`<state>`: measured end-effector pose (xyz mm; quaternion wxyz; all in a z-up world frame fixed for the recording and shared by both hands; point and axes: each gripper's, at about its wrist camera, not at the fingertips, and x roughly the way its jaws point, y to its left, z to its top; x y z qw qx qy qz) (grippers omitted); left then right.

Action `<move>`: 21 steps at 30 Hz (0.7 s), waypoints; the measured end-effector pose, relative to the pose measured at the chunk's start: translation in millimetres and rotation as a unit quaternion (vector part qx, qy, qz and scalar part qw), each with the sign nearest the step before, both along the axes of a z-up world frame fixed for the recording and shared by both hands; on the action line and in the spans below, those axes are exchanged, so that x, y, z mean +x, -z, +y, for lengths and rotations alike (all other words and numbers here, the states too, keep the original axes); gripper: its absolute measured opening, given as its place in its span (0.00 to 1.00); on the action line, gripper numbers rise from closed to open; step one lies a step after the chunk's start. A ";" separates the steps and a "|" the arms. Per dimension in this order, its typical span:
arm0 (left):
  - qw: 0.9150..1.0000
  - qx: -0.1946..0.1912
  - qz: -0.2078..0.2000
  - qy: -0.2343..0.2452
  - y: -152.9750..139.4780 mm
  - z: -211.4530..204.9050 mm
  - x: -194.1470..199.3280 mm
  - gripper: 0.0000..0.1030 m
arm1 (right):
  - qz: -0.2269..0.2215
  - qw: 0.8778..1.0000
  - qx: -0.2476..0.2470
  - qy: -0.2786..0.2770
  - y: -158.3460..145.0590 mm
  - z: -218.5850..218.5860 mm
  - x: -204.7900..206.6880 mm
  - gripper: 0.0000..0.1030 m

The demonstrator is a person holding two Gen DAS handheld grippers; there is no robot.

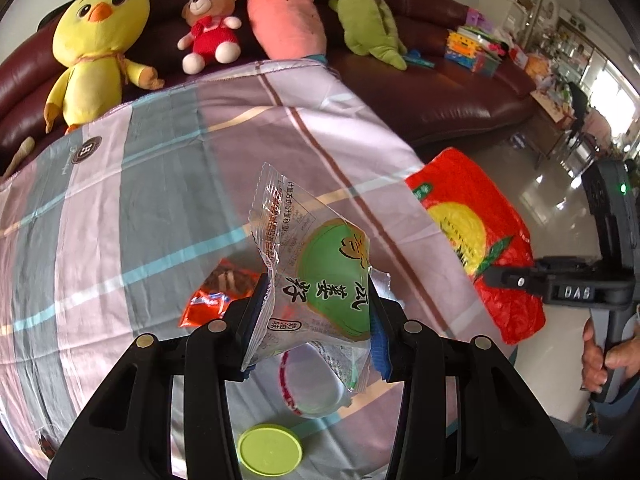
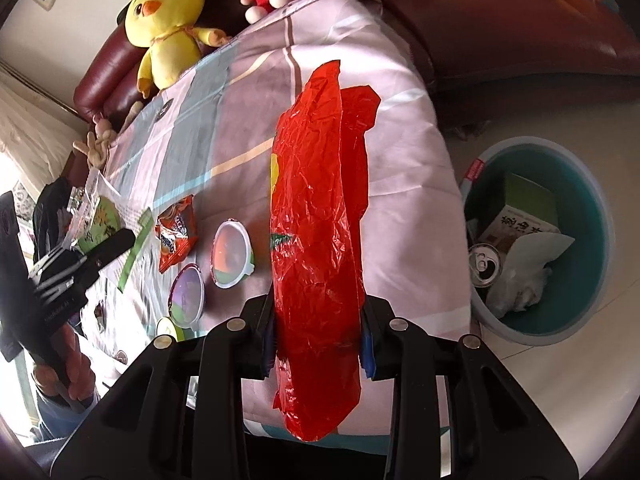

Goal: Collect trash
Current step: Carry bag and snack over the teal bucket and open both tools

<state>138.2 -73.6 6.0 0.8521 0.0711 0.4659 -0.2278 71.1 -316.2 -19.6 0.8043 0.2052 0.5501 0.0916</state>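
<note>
My left gripper (image 1: 320, 320) is shut on a clear wrapper with a green label (image 1: 320, 280) and holds it above the plaid-covered table (image 1: 160, 184). My right gripper (image 2: 320, 336) is shut on a large red plastic bag (image 2: 320, 220), held over the table's right edge. That bag also shows in the left wrist view (image 1: 480, 240), and the green-label wrapper in the right wrist view (image 2: 100, 216). On the cloth lie an orange snack wrapper (image 2: 176, 232), a clear round lid (image 2: 232, 252), a purple-rimmed lid (image 2: 186, 300) and a lime green cap (image 1: 269, 453).
A teal bin (image 2: 576, 316) stands on the floor right of the table, holding a can (image 2: 485, 265), a carton and tissue. A dark red sofa (image 1: 440, 96) with plush toys sits behind the table.
</note>
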 end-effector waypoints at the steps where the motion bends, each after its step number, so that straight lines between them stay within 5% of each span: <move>1: 1.000 0.000 0.000 0.002 -0.9 -3.6 -0.3 0.43 | -0.001 1.000 0.001 -0.001 0.3 -0.9 -1.4 0.30; 11: 0.998 0.012 0.012 0.059 6.3 -72.3 -9.4 0.43 | -0.007 0.999 0.019 0.050 8.7 -51.5 -16.9 0.30; 21: 0.987 0.024 0.040 0.153 37.3 -185.6 -16.9 0.44 | 0.011 0.985 0.013 0.173 35.1 -161.9 -62.5 0.31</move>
